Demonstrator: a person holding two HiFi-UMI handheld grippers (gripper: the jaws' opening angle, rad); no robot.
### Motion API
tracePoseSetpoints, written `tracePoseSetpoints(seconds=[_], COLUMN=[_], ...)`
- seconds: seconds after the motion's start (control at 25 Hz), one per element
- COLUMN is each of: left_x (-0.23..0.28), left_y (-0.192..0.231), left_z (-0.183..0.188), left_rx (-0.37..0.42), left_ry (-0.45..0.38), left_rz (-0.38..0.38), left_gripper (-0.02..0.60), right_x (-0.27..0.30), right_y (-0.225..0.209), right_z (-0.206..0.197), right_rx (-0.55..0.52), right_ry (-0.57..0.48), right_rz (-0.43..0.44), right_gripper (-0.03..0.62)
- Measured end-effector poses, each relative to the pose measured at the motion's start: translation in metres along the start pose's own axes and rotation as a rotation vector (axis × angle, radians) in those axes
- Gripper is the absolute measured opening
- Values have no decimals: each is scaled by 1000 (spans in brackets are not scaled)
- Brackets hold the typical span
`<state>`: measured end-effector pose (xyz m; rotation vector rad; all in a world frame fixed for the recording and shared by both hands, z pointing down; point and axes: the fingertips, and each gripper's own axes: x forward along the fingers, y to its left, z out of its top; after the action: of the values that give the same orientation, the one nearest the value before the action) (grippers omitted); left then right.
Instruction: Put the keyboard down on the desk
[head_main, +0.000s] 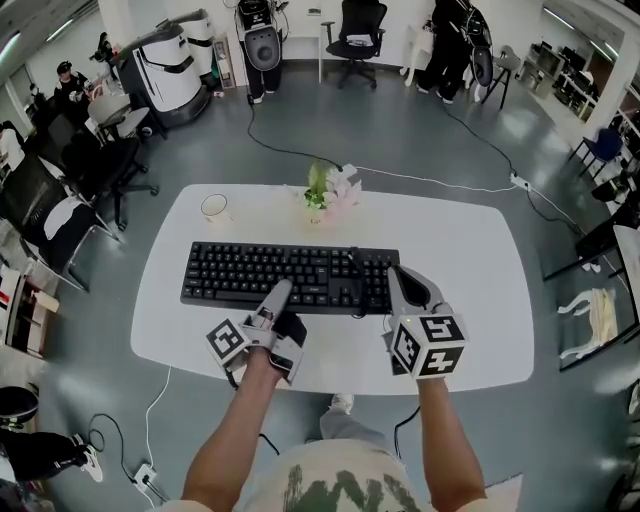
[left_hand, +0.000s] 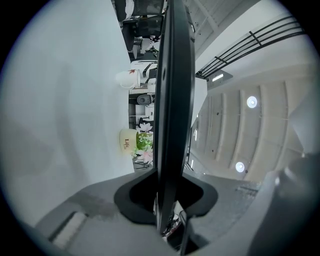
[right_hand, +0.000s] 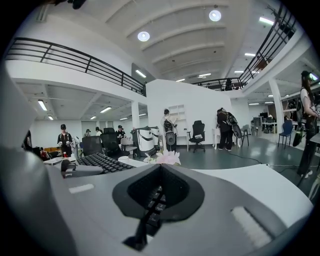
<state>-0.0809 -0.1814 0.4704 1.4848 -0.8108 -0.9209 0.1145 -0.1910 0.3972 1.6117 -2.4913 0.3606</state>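
1. Head view. The black rectangular plastic keyboard (head_main: 290, 275) hangs over the middle of the white oval desk (head_main: 470, 260), and it appears not to rest on it yet. The left gripper (head_main: 278, 292) and the right gripper (head_main: 398, 275) both hold the keyboard along the side nearest the desk's near edge. A white round ceramic mug (head_main: 214, 207) stands at the desk's far left part, and a small pot of pale pink and green flowers (head_main: 328, 190) stands at the middle of the desk's far edge. If the keyboard is carried too far toward that far edge, it could push either one over.

2. Left gripper view. The left gripper (left_hand: 167, 200) is clenched on the thin edge of the keyboard (left_hand: 175, 90). This view is turned on its side, so the desk (left_hand: 65, 100) fills the left. A gap shows between the desk and the keyboard, and the mug (left_hand: 127, 141) is seen through it. The hold is only on the rim, so a quick descent could make the far side dip and strike the desk first.

3. Right gripper view. The jaws of the right gripper (right_hand: 155, 200) stand nearly together, with black keys in the narrow slit. It appears to be grasping the keyboard's end, though the contact is hard to read. If this hold is weak, or one gripper lets go before the other, the keyboard may twist and drop onto the desk (right_hand: 260, 180).
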Motion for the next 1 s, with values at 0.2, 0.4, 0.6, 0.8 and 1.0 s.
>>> tracePoseSetpoints(seconds=[0.2,0.4,0.6,0.8,1.0], left_x=[30,47,60,70,71], left_y=[6,12,19,22,26], left_z=[9,10,12,14,15], left_rx=[-6,-8,-12,-24,-9], left_ry=[-3,3,-5,-11,-7], left_rz=[2,12,15,25,37], left_gripper=[89,89,88,89,89], right_x=[26,43,55,67,72], right_y=[-20,-32,-40,-45,-46], right_z=[7,9,7,9,8], right_rx=[6,14,22,40,50], right_ry=[7,13,20,21,14], right_rz=[-1,3,12,22,29], right_gripper=[0,0,0,0,0])
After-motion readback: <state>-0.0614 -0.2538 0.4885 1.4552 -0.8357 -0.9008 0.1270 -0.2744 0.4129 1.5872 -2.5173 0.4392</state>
